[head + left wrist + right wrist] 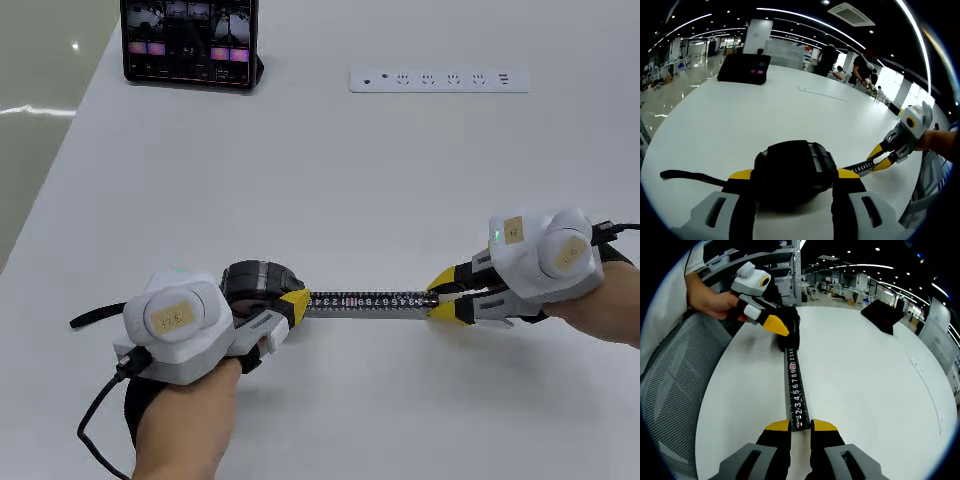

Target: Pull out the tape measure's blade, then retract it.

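Our left gripper (pixel 795 176) clamps its jaws on the tape measure (pixel 262 285) case, which rests on the surface (pixel 350 180). Our right gripper (pixel 445 296) pinches the tip of the blade (pixel 370 302), which lies straight between them. To retract it, we should bring right toward left along this line.

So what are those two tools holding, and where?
The left tool clamps the black round tape measure case by its sides; the right tool pinches the tip of the pulled-out numbered blade.
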### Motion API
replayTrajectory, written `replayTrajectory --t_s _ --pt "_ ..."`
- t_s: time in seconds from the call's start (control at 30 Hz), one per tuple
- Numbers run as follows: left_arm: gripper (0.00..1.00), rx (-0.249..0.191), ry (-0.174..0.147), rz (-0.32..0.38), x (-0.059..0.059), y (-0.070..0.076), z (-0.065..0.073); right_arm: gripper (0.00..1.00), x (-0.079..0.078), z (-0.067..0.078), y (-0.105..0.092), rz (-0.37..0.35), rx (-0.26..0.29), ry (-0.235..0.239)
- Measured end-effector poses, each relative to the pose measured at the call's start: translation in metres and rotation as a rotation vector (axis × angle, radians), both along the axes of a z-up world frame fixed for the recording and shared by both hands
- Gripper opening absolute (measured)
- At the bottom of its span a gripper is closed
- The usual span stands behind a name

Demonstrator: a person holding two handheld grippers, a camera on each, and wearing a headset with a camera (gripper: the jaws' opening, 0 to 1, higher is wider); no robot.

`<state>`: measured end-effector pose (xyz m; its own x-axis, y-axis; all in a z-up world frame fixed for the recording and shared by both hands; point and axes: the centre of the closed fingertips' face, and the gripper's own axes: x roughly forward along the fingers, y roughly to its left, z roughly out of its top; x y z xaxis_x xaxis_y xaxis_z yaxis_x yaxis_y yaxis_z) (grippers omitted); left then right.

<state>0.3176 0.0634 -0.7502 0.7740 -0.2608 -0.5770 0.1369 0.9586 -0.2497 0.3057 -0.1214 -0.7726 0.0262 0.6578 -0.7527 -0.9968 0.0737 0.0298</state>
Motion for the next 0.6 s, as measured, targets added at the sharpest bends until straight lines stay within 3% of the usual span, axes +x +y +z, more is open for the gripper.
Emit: replayTrajectory --t_s 0.6 --pt "0.57 -0.012 -0.001 0.001 0.0 0.0 0.0 0.11 0.0 0.001 0.034 0.025 0.042 0.008"
